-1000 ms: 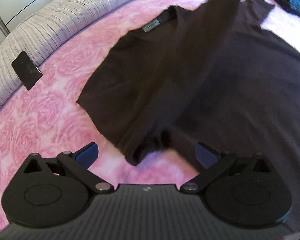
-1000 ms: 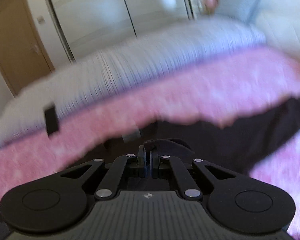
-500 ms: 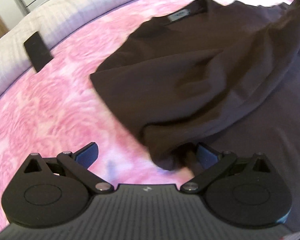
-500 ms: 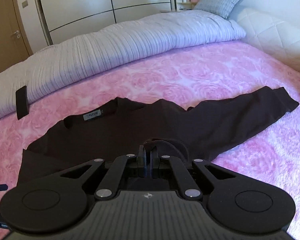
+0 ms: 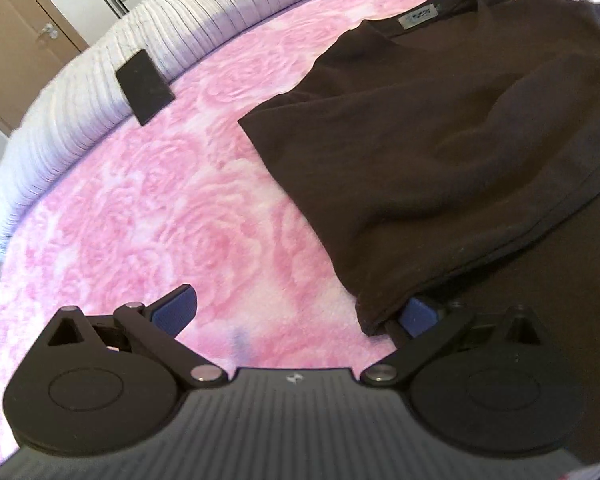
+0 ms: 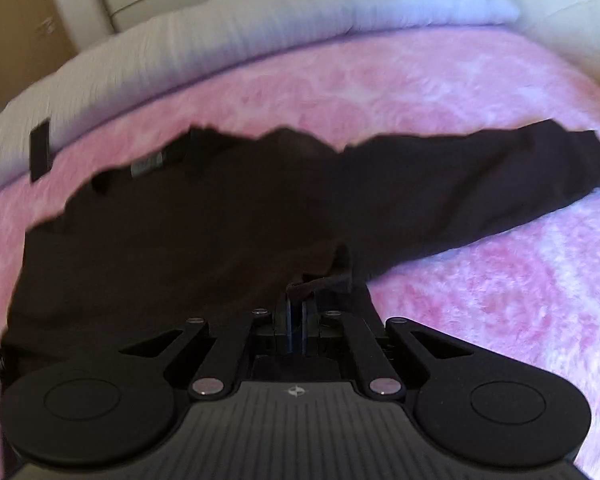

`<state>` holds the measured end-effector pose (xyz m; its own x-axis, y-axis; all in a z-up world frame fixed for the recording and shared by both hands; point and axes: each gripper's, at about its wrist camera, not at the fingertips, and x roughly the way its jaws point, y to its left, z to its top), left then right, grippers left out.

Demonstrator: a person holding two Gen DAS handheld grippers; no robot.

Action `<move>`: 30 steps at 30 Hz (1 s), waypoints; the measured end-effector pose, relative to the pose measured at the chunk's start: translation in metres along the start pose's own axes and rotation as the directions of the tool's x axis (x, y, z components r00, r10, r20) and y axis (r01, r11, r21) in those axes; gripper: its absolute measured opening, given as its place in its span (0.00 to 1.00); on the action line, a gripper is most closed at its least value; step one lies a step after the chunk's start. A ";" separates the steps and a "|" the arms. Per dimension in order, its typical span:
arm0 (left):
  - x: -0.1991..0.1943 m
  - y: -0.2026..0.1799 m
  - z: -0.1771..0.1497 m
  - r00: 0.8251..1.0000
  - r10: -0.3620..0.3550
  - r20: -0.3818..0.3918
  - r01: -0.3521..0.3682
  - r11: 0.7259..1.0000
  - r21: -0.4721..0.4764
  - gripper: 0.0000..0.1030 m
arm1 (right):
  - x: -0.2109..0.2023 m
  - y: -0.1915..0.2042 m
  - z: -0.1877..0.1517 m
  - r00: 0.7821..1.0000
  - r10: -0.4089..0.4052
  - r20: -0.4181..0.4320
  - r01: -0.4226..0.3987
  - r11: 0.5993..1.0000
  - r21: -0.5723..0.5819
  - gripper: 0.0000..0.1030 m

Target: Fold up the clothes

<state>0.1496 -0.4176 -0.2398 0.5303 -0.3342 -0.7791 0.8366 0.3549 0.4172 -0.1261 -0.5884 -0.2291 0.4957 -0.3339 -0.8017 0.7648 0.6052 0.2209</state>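
A dark brown long-sleeved sweater [image 5: 440, 148] lies on the pink rose-patterned blanket [image 5: 160, 208], neck label at the far end. Its left sleeve is folded across the body. My left gripper [image 5: 300, 312] is open and low at the sweater's near left edge; its right fingertip [image 5: 418, 316] is tucked under the folded edge. In the right wrist view my right gripper [image 6: 296, 304] is shut on a bunched piece of the sweater [image 6: 220, 232], just above the body. The other sleeve [image 6: 520, 184] stretches out to the right.
A flat black rectangular object [image 5: 145, 86] lies where the blanket meets the grey-white ribbed cover [image 5: 80, 112]. White wardrobe doors and a brown door [image 5: 28, 20] stand beyond the bed. Bare pink blanket [image 6: 500, 300] lies right of the sweater.
My right gripper carried the left sleeve across and down onto the sweater's body. My left gripper shifted left, so its right fingertip now sits under the folded edge.
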 end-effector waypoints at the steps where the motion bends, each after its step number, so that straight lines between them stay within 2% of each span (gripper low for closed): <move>1: -0.002 -0.002 0.000 1.000 0.016 -0.009 -0.016 1.000 -0.004 1.00 | 0.003 -0.006 0.000 1.000 0.012 -0.024 -0.012 1.000 -0.008 0.12; 3: -0.005 -0.005 0.001 0.999 0.048 -0.027 -0.048 0.999 -0.011 0.99 | 0.005 -0.018 -0.002 0.997 0.020 -0.071 -0.022 0.999 -0.030 0.20; 6: -0.022 -0.009 0.002 0.996 0.073 -0.054 -0.074 0.997 -0.022 0.99 | -0.004 -0.034 -0.006 0.993 0.020 -0.112 -0.026 0.998 -0.057 0.20; 9: -0.048 -0.021 0.003 0.997 0.067 -0.041 -0.068 0.997 -0.021 0.99 | -0.020 -0.053 -0.006 0.992 0.006 -0.126 -0.008 1.000 -0.016 0.23; 13: -0.077 -0.053 0.011 1.000 -0.004 0.020 0.004 1.000 -0.012 0.99 | -0.037 -0.071 -0.006 0.993 -0.018 -0.117 0.022 0.999 0.039 0.31; 16: -0.087 -0.085 0.020 0.995 -0.072 0.070 0.071 0.997 0.021 0.99 | -0.049 -0.083 -0.003 0.996 -0.035 -0.086 0.041 0.997 0.068 0.38; 20: -0.093 -0.122 0.037 0.988 -0.135 0.074 0.133 0.991 0.034 0.99 | -0.060 -0.109 0.005 0.997 -0.060 -0.057 0.066 0.991 0.115 0.41; 25: -0.098 -0.159 0.065 0.989 -0.130 0.070 0.130 0.991 0.015 0.99 | -0.056 -0.154 0.021 0.997 -0.066 -0.037 0.071 0.987 0.141 0.47; 30: -0.091 -0.186 0.080 0.991 -0.126 0.037 0.128 0.991 -0.044 0.99 | -0.039 -0.188 0.040 0.998 -0.023 -0.052 0.028 0.994 0.101 0.48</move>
<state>-0.0438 -0.5232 -0.2091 0.4253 -0.4080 -0.8079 0.8907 0.3471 0.2936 -0.2728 -0.7181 -0.2169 0.4561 -0.3096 -0.8343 0.8162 0.5192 0.2535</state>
